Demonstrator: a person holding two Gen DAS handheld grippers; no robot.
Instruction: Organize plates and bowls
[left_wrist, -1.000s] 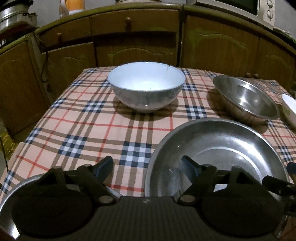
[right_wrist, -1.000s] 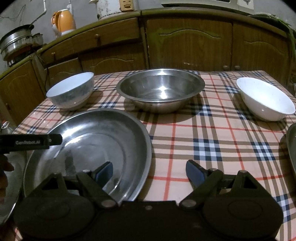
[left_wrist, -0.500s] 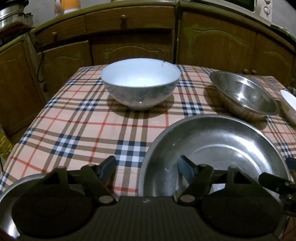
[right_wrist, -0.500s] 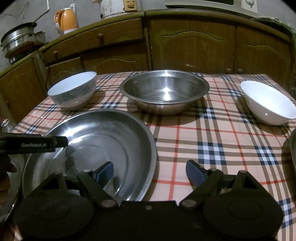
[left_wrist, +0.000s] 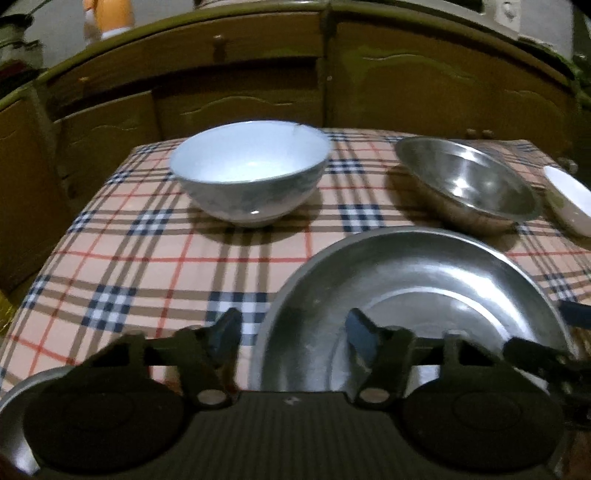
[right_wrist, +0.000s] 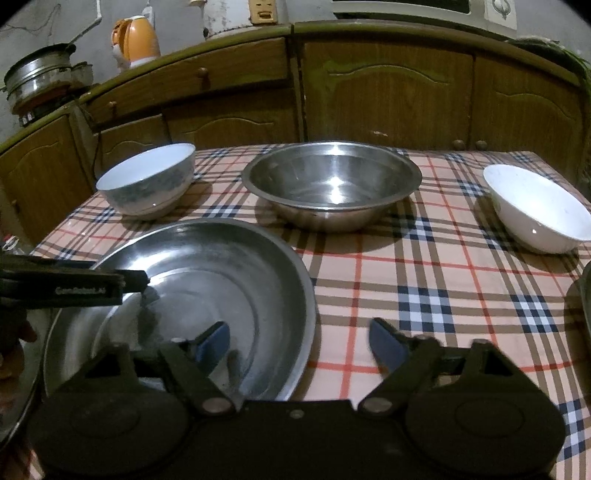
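Note:
A large steel plate (left_wrist: 424, 280) (right_wrist: 221, 273) lies at the near side of the checked table (left_wrist: 147, 258). My left gripper (left_wrist: 291, 332) is open and straddles the plate's left rim; it also shows in the right wrist view (right_wrist: 74, 284) over that rim. My right gripper (right_wrist: 299, 341) is open and straddles the plate's right rim. A white-blue bowl (left_wrist: 249, 171) (right_wrist: 147, 181) stands at the far left. A steel bowl (left_wrist: 467, 184) (right_wrist: 332, 181) stands at the far middle. A white bowl (right_wrist: 535, 210) (left_wrist: 569, 199) stands at the right.
Another steel plate edge shows at the lower left (left_wrist: 22, 387) and one at the right edge (right_wrist: 585, 295). Wooden cabinets (right_wrist: 388, 92) run behind the table. An orange kettle (right_wrist: 135, 40) and steel pots (right_wrist: 37, 74) stand on the counter.
Both grippers have moved forward a little; the bowls look nearer and the left gripper reaches further over the plate's rim. Both stay open.

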